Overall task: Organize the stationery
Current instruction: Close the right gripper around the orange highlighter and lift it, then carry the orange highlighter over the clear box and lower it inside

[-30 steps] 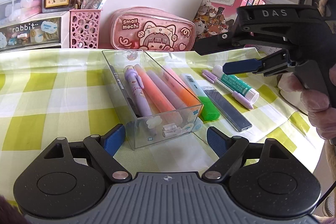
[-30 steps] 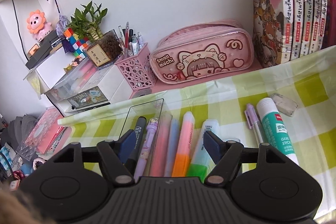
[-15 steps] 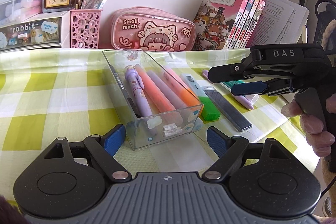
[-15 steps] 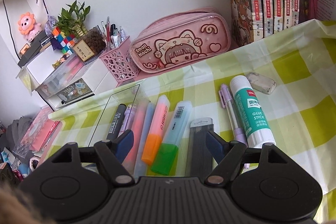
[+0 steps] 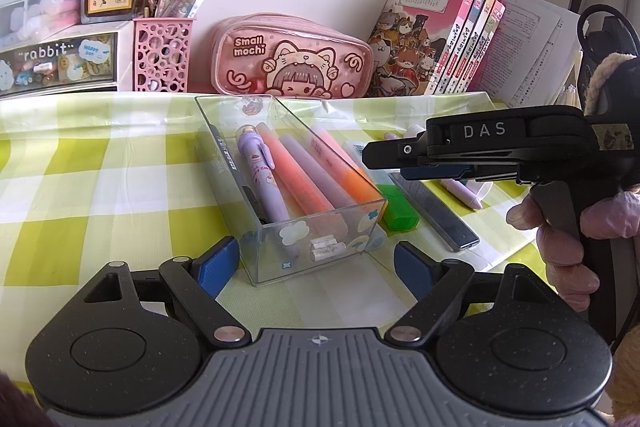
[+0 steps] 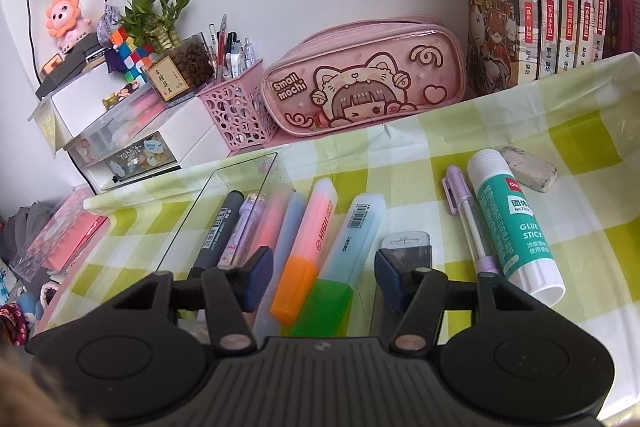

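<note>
Now the clear box (image 5: 320,227) on the surface (image 5: 80,187) holds a black marker (image 6: 218,231), purple pen (image 5: 260,175) and pink, lilac and orange highlighters, all lying along its length. Just beside its right wall lies the green highlighter (image 6: 344,263), cap nearest the cameras, then a lead case (image 5: 436,211), clear pen (image 6: 468,219), glue stick (image 6: 516,227) and eraser (image 6: 528,169). Right hand-held gripper (image 6: 324,275) hovers spread over the highlighters; left hand-held gripper (image 5: 316,267) spread before the box.
</note>
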`<act>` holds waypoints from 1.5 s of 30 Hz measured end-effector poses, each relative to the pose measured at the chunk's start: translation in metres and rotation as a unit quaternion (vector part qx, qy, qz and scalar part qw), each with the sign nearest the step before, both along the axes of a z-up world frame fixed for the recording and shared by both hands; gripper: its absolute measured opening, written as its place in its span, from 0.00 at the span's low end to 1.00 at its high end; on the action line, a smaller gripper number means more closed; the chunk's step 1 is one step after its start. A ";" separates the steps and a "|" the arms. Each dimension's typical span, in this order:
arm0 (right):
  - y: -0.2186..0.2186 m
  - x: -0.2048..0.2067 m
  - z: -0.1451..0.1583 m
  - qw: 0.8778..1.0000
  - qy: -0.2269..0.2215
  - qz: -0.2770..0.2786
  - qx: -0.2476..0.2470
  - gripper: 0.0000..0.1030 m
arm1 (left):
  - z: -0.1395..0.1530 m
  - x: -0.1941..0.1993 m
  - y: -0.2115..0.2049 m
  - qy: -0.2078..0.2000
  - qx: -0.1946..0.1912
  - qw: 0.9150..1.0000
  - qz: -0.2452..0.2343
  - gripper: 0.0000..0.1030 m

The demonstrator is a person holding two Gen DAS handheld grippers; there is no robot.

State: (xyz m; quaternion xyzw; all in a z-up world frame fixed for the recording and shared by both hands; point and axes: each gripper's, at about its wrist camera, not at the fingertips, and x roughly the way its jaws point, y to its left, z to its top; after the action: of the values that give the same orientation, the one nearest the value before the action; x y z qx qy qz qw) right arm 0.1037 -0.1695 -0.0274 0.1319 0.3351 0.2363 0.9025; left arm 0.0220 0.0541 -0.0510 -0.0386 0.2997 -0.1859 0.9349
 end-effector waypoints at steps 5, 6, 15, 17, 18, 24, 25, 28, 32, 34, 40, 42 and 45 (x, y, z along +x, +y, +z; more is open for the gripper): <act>0.004 0.004 0.002 1.000 -0.004 0.015 0.013 0.40 | 0.000 0.000 0.000 0.000 0.000 1.000 0.000 0.80; 0.006 0.005 0.002 1.000 -0.004 0.020 0.015 0.38 | 0.000 0.000 0.000 0.000 0.000 1.000 0.000 0.80; 0.020 0.013 -0.011 0.999 0.015 0.030 -0.008 0.35 | 0.000 0.000 0.000 0.000 0.000 1.000 0.000 0.80; 0.018 0.013 -0.014 0.999 0.018 0.036 0.001 0.35 | 0.000 0.000 -0.001 0.000 0.000 1.000 0.000 0.80; 0.017 0.013 -0.014 0.999 0.019 0.039 -0.004 0.35 | 0.000 0.000 -0.001 0.000 0.000 1.000 0.000 0.80; 0.008 0.007 -0.008 0.999 0.030 0.028 -0.028 0.34 | 0.000 0.000 0.000 0.000 -0.001 1.000 0.000 0.80; 0.006 0.005 -0.007 0.998 0.032 0.028 -0.035 0.34 | 0.000 0.000 -0.001 0.000 0.000 1.000 0.000 0.80; 0.004 0.000 -0.003 0.997 0.033 0.041 -0.055 0.34 | 0.000 0.000 -0.001 0.000 0.000 1.000 0.000 0.80; 0.013 -0.002 -0.003 0.995 0.028 0.053 -0.081 0.35 | 0.000 0.000 -0.002 0.000 0.000 1.000 0.000 0.80; 0.015 0.000 -0.004 0.995 0.025 0.053 -0.082 0.35 | 0.000 0.000 -0.002 0.000 0.000 1.000 0.000 0.80; 0.014 0.012 -0.008 0.998 0.028 0.036 -0.046 0.36 | 0.000 0.000 -0.002 0.000 0.000 1.000 0.000 0.80; 0.013 0.014 -0.009 0.998 0.029 0.030 -0.038 0.36 | 0.000 0.000 -0.003 0.000 0.001 1.000 0.000 0.81; 0.016 0.016 -0.009 0.999 0.028 0.026 -0.034 0.36 | 0.000 0.000 -0.003 0.000 0.001 1.000 0.000 0.81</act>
State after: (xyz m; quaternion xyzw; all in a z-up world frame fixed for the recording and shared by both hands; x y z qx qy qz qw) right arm 0.1199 -0.1539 -0.0365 0.0986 0.3716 0.2443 0.8902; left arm 0.0216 0.0510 -0.0515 -0.0382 0.3001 -0.1856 0.9349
